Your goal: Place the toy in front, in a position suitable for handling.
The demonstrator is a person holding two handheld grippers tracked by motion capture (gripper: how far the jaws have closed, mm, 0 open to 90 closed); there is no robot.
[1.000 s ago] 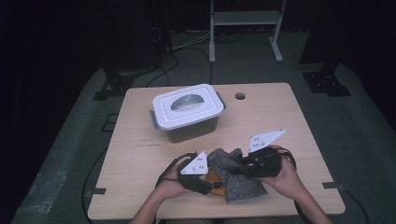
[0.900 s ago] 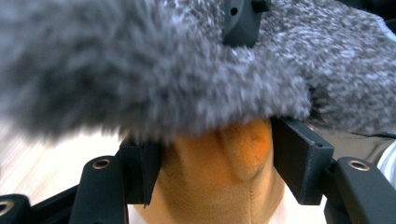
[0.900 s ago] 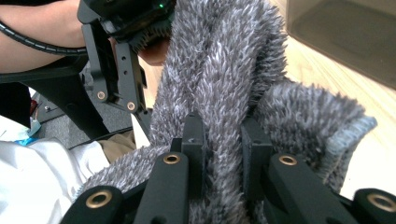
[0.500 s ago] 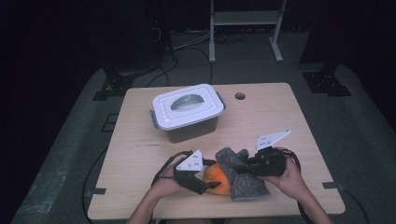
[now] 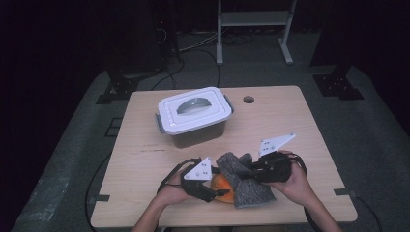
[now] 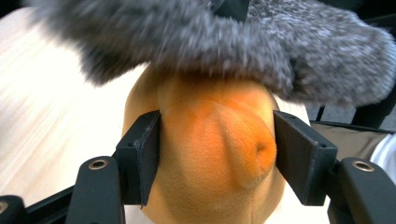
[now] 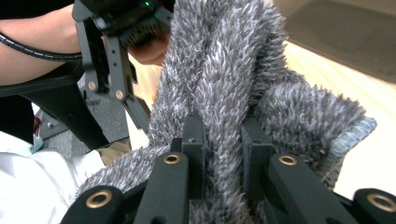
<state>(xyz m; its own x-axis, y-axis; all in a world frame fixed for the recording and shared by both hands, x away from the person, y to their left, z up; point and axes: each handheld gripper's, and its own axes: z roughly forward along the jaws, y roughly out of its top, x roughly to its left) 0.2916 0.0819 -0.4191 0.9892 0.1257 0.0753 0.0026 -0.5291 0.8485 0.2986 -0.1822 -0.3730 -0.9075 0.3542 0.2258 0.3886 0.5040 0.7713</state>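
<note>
From above, the left gripper (image 5: 209, 188) and right gripper (image 5: 263, 170) work an orange plush toy (image 5: 221, 182) under a grey fuzzy cloth (image 5: 244, 181) at the tabletop's (image 5: 145, 159) near edge. Left gripper view: fingers (image 6: 142, 156) have just been closing around the toy, one touching, not clenched. Right gripper view: fingers (image 7: 194, 140) clenched on cloth (image 7: 224, 84). Best lift the cloth clear before squeezing.

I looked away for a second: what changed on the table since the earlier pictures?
The right gripper drew the grey fuzzy cloth rightward, baring more of the orange plush. The left gripper, its jaws just closing, straddles the plush. The lidded bin stayed put.
</note>
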